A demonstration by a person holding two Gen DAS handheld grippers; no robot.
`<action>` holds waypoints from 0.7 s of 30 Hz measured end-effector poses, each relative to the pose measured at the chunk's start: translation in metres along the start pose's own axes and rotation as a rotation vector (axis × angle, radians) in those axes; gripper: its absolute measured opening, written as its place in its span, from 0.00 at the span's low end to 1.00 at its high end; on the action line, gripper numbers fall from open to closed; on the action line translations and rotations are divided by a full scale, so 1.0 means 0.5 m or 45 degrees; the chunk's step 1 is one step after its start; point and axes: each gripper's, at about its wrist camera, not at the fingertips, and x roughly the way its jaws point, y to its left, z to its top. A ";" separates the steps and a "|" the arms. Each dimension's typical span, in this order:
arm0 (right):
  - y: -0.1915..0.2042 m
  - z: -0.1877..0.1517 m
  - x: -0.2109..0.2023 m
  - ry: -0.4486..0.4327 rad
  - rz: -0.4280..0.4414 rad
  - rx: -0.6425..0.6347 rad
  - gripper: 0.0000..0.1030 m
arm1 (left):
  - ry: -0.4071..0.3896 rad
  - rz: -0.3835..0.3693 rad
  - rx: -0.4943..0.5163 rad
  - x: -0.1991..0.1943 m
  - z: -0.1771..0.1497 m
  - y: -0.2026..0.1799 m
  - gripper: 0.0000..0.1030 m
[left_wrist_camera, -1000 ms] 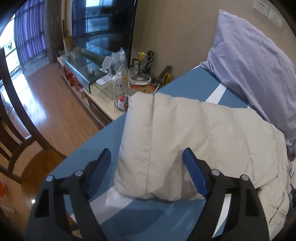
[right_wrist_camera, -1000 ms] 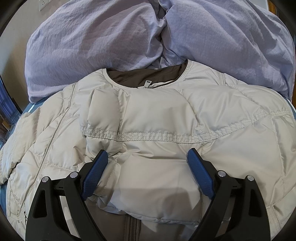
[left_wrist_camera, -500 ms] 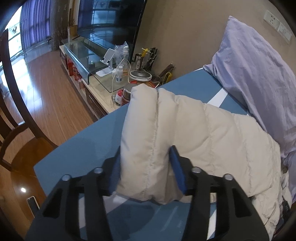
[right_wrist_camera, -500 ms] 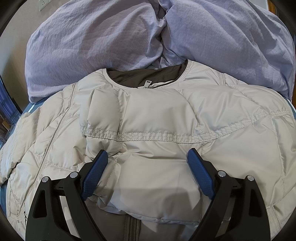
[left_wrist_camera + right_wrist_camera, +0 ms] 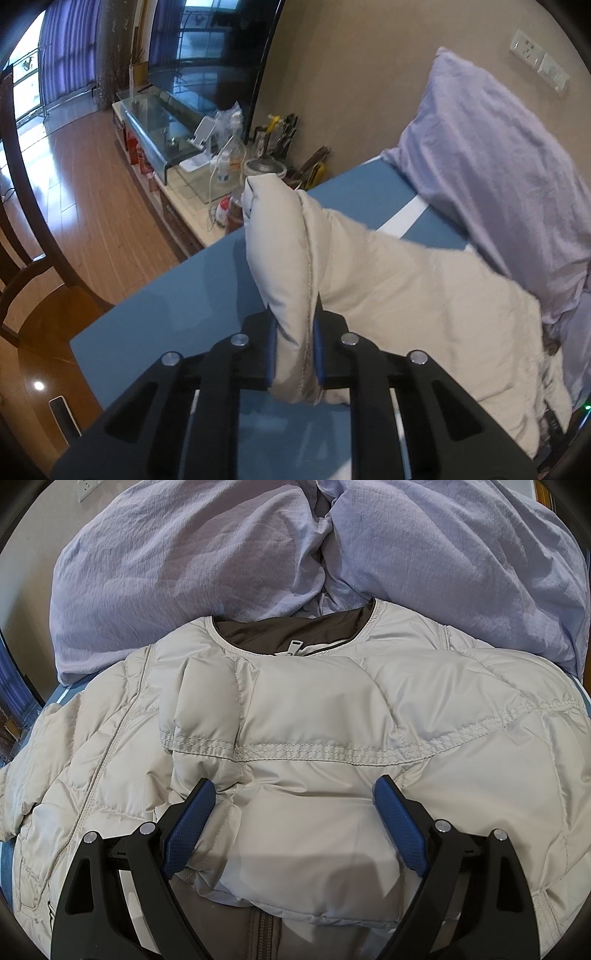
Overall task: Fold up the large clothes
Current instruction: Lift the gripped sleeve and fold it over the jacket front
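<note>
A cream quilted down jacket (image 5: 332,716) lies on a blue bed sheet (image 5: 177,310), collar toward the pillows, with one sleeve folded across its chest. In the left wrist view its other sleeve (image 5: 284,258) is pinched near the cuff between the blue pads, so my left gripper (image 5: 295,350) is shut on it and holds it raised off the sheet. My right gripper (image 5: 295,823) hovers over the folded sleeve end on the chest, jaws wide open and pressing on nothing.
Two lilac pillows (image 5: 221,554) lie behind the jacket against the wall. Left of the bed stands a low TV cabinet (image 5: 184,173) crowded with bottles and cables, and a dark wooden chair (image 5: 22,258) stands on the wood floor. The bed edge (image 5: 110,317) is close.
My left gripper went from wide open around the sleeve end to shut on it, and lifted it off the sheet. The right gripper and the jacket's chest look unchanged.
</note>
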 end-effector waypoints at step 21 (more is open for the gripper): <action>0.001 -0.001 0.001 -0.003 0.000 0.004 0.88 | -0.158 -0.467 0.234 -0.191 0.025 -0.311 0.15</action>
